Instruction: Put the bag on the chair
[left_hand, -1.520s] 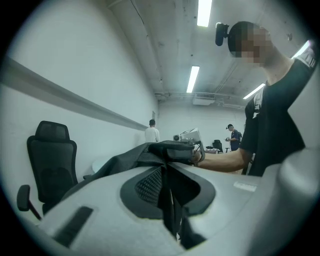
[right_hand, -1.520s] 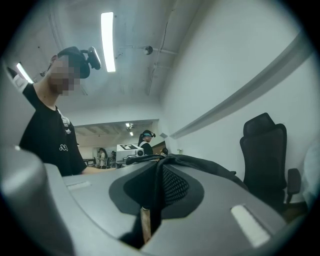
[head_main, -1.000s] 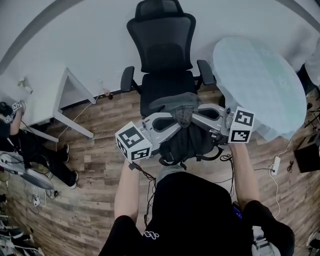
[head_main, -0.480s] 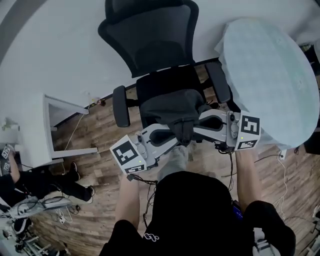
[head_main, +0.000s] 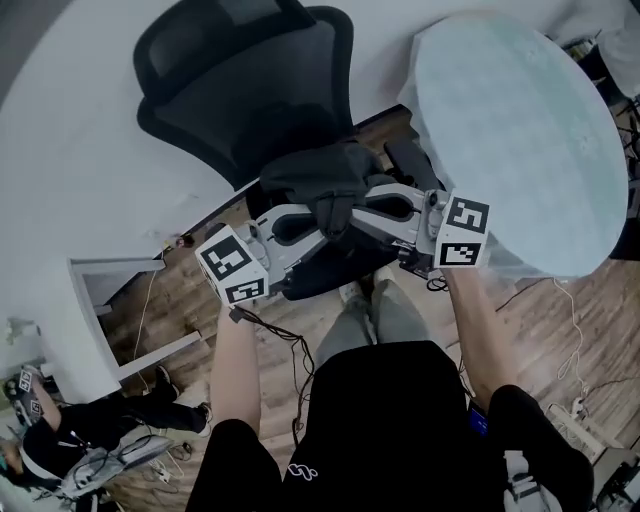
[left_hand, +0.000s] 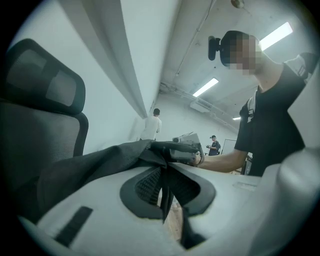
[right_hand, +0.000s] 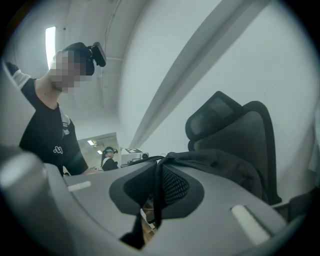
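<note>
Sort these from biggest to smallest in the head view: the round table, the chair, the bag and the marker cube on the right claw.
1. round table and chair: they look about alike, and the bag hides part of the chair, so I won't rank these two.
2. bag
3. right marker cube, the smallest

The dark, crumpled fabric bag (head_main: 322, 183) sits at upper centre of the frame, over the seat of the black mesh-backed chair (head_main: 240, 85), which fills the upper left.
</note>
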